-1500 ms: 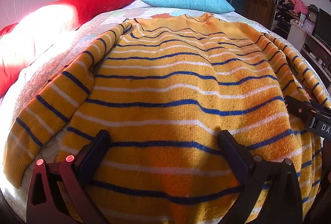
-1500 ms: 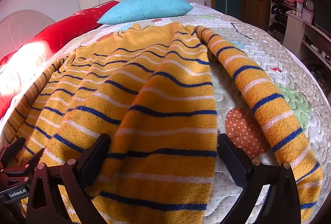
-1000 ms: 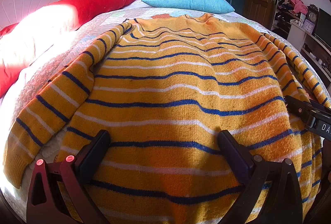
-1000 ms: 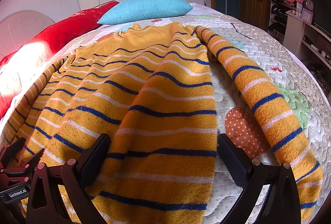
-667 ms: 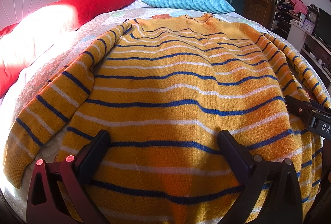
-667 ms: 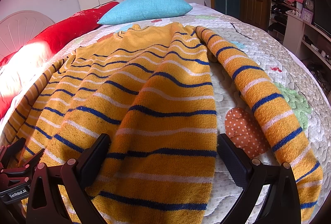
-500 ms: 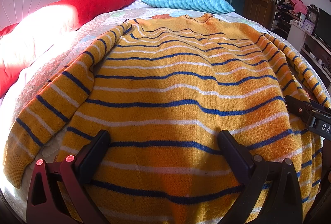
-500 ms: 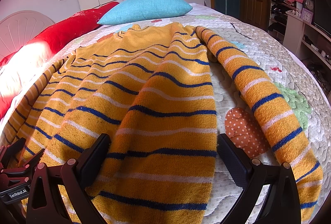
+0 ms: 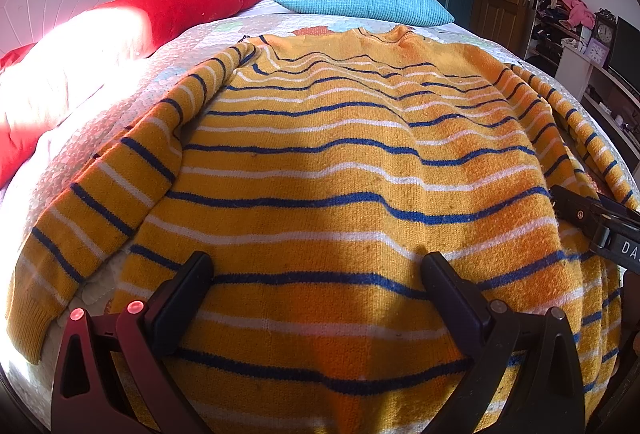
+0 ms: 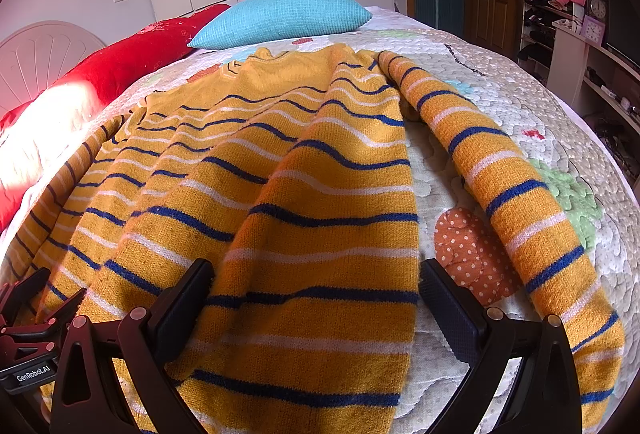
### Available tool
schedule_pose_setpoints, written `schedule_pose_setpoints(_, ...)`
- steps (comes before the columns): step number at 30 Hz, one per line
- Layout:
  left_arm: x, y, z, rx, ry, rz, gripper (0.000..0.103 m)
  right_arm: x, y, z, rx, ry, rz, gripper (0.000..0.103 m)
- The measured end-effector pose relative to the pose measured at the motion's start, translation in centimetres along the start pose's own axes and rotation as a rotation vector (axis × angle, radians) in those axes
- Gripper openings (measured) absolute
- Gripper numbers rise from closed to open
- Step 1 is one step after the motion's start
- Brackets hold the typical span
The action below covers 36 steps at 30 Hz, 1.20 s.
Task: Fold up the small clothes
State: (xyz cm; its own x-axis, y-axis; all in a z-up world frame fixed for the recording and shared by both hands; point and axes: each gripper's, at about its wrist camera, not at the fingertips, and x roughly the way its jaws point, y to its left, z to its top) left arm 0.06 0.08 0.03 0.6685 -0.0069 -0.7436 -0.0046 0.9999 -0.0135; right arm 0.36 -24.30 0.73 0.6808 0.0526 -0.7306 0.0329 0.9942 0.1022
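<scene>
Showing only rightward, the sweater's (image 10: 312,201) sleeve (image 10: 516,193) curls.

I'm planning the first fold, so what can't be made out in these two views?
- Hem of the yellow knitted sweater with blue and white stripes: cut off by the bottom edge in both views, behind the open left gripper and open right gripper.
- Left wrist view: its right sleeve is mostly off-frame.
- Whether any finger touches the knit: unclear.

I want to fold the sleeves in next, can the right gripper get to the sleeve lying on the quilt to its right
Probably yes. The right gripper is open over the sweater hem, and the sleeve lies beside it on the quilt with nothing between.
</scene>
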Motion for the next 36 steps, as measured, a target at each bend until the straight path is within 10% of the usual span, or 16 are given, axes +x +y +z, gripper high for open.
schedule_pose_setpoints(36,-0.6,0.1,-0.2,-0.018,-0.001,0.013,0.103,-0.1,-0.1,0.0,0.003,0.003,0.002,0.103)
